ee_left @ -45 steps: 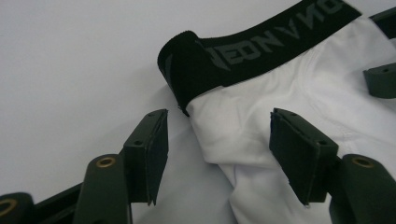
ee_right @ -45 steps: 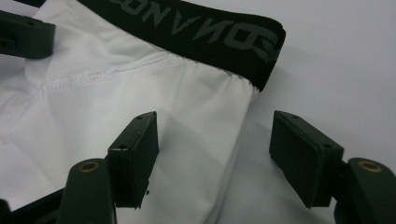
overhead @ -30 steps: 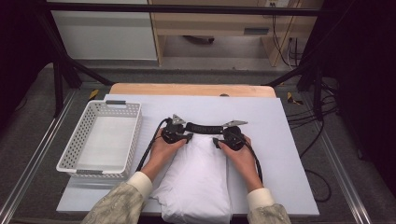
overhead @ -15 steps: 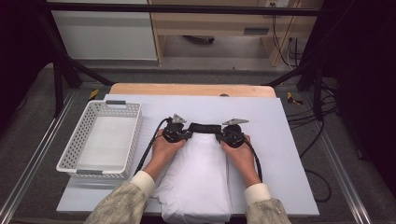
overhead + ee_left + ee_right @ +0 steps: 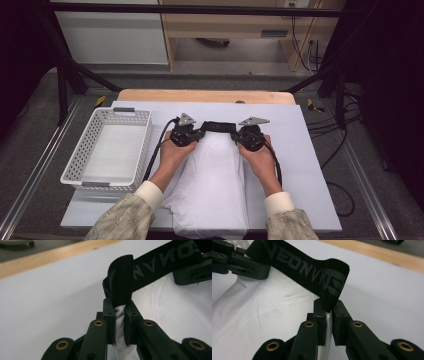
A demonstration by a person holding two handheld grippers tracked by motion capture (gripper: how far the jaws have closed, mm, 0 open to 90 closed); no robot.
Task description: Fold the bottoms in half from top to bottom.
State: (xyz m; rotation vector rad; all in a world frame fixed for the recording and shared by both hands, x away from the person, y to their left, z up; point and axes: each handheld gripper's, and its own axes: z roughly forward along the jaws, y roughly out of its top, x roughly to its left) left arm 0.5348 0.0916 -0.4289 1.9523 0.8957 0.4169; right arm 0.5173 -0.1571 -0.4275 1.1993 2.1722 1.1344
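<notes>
White garment (image 5: 212, 190) with a black waistband (image 5: 218, 126) lying lengthwise on the table (image 5: 300, 165), waistband at the far end, hem at the near edge. Left tool (image 5: 194, 135) and right tool (image 5: 239, 136), each in one hand, grip the two ends of the waistband; the band runs taut and level between them. Left gripper view: the jaws, which have just been closing, are clenched on a fold of white cloth with the waistband (image 5: 120, 282) doubled over their tips; the right tool's body shows at the upper right. Right gripper view: the jaws, likewise just closed, pinch white cloth and the folded end of the waistband (image 5: 329, 280), whose grey lettering faces the camera; the left tool's body shows at the upper left. A white basket (image 5: 80, 160) stands on the table to the left of the garment, apart from it. A wooden strip (image 5: 205, 96) borders the table's far edge.
</notes>
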